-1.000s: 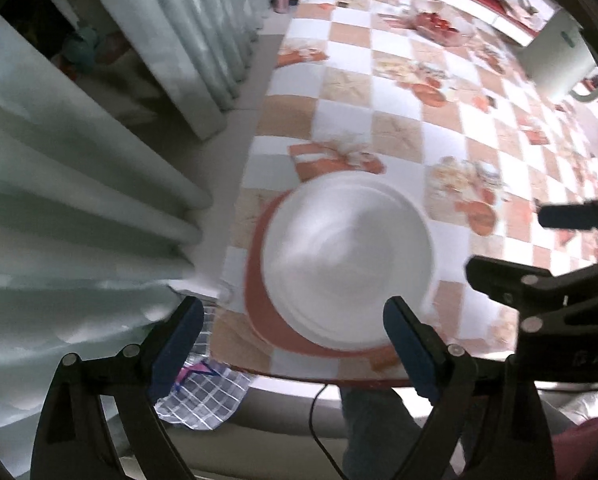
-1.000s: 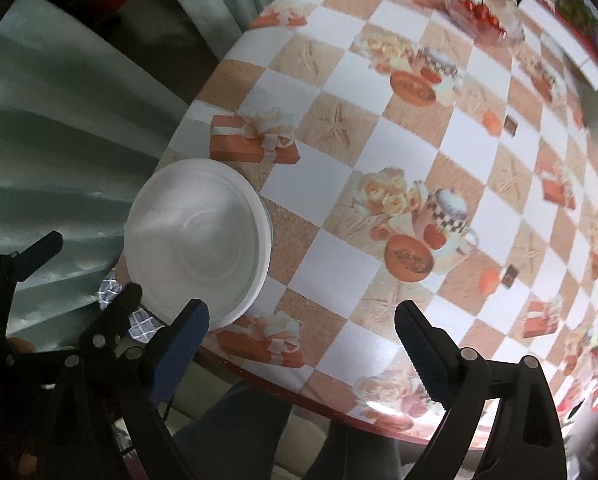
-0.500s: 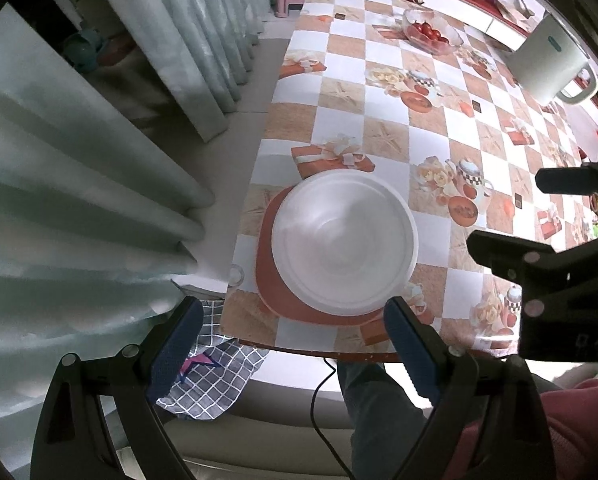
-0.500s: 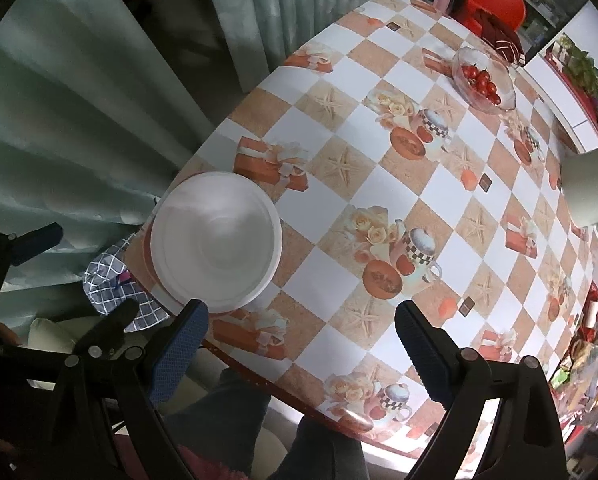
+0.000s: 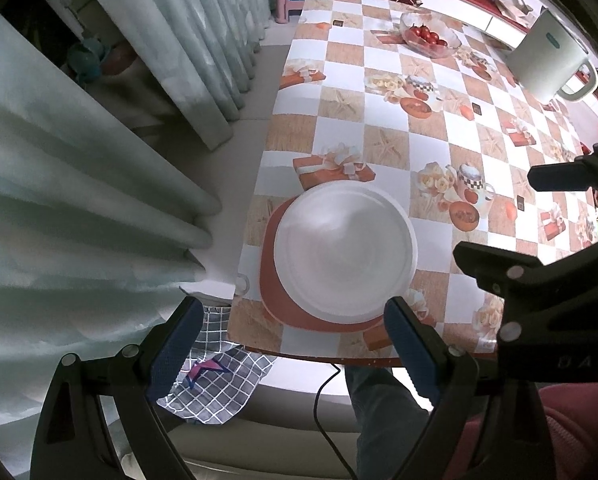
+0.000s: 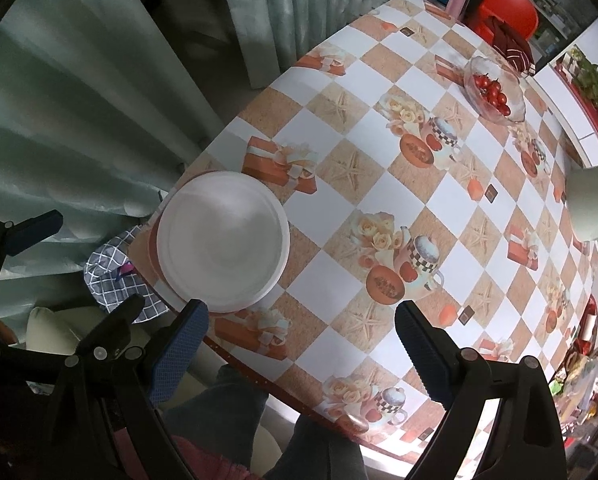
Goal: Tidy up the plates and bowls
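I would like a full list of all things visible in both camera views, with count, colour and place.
white dish: one, white, on the mat near the table's near edge
mat: one, red-brown, under the white dish
glass bowl: one, clear, holding red tomatoes, far end of table
kettle: one, white, far right of table
table: one, orange and white chequered cover
curtain: pale green, left of table
checked cloth: one, grey, below the table edge
left gripper: black, blue pads, open, empty
right gripper: black, blue pads, open, empty

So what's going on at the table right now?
A person holds both grippers above the table, pointing down. The left gripper and right gripper are open and empty. The white dish sits stacked on a reddish-brown plate near the table's corner, and nothing is touching it.
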